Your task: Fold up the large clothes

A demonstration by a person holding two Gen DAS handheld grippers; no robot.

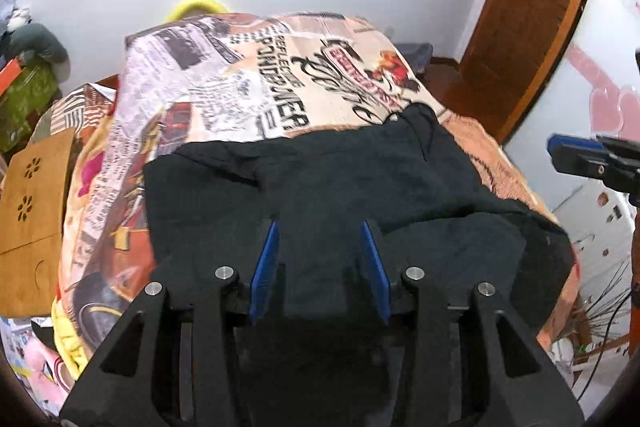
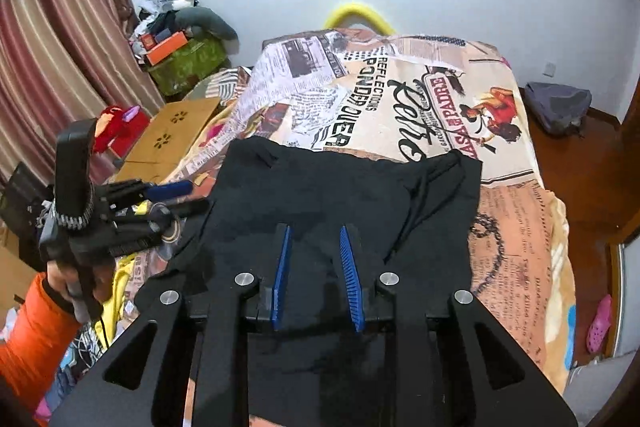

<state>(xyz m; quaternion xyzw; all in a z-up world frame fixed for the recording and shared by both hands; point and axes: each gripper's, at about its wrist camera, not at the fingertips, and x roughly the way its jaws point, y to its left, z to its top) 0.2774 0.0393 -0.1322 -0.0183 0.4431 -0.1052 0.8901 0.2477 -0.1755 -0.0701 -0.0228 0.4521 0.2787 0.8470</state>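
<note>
A large black garment [image 1: 340, 183] lies spread on the bed over a printed newspaper-pattern blanket [image 1: 240, 79]; it shows in the right wrist view too [image 2: 340, 195]. My left gripper [image 1: 320, 227] hovers over the garment's near part, jaws open and empty. My right gripper [image 2: 316, 231] also hovers over the garment's near part, jaws open and empty. The left gripper also shows at the left of the right wrist view [image 2: 168, 191], held by a hand in an orange sleeve. The right gripper shows at the right edge of the left wrist view [image 1: 580, 151].
A brown cardboard sheet [image 2: 172, 143] lies at the bed's left side. A cluttered pile with a green box [image 2: 188, 63] stands by the striped curtain. A grey bag [image 2: 558, 107] lies on the wooden floor at the right. A wooden door [image 1: 528, 15] stands at the far right.
</note>
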